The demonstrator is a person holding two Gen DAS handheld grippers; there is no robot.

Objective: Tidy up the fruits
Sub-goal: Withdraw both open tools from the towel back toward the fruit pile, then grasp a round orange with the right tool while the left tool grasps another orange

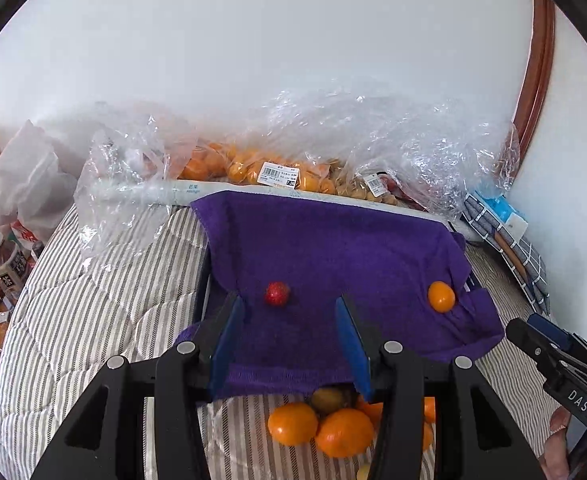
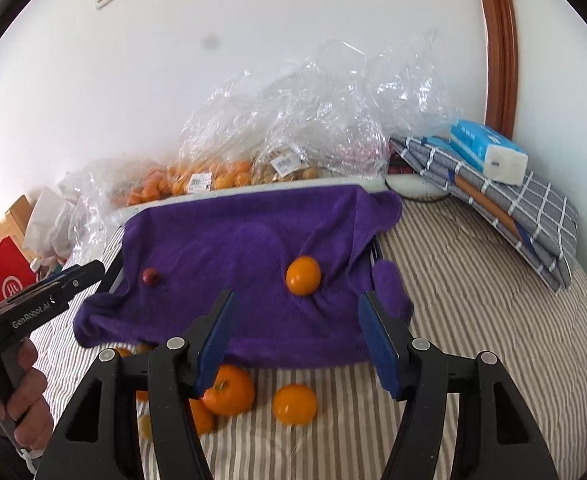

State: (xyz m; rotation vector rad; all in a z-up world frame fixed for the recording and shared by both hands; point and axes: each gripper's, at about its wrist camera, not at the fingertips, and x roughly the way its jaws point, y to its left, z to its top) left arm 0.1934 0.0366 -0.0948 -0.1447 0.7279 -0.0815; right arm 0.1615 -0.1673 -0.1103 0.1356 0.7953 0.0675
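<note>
A purple towel (image 1: pixel 333 248) (image 2: pixel 245 248) covers a tray on the striped bed. On it lie a small red fruit (image 1: pixel 277 293) (image 2: pixel 150 276) at the left and an orange (image 1: pixel 441 296) (image 2: pixel 303 275) at the right. Loose oranges (image 1: pixel 293 423) (image 2: pixel 294 404) lie on the bedding in front of the towel, among them a larger one (image 2: pixel 229 390). My left gripper (image 1: pixel 289 320) is open and empty, just short of the red fruit. My right gripper (image 2: pixel 297 320) is open and empty, above the towel's front edge, below the orange.
Clear plastic bags of oranges (image 1: pixel 253 168) (image 2: pixel 209 176) and brown fruit (image 2: pixel 285 170) lie against the wall behind the tray. Folded checked cloth with a tissue pack (image 2: pixel 489 152) sits at the right. Bottles and a red bag (image 2: pixel 7 280) stand at the left.
</note>
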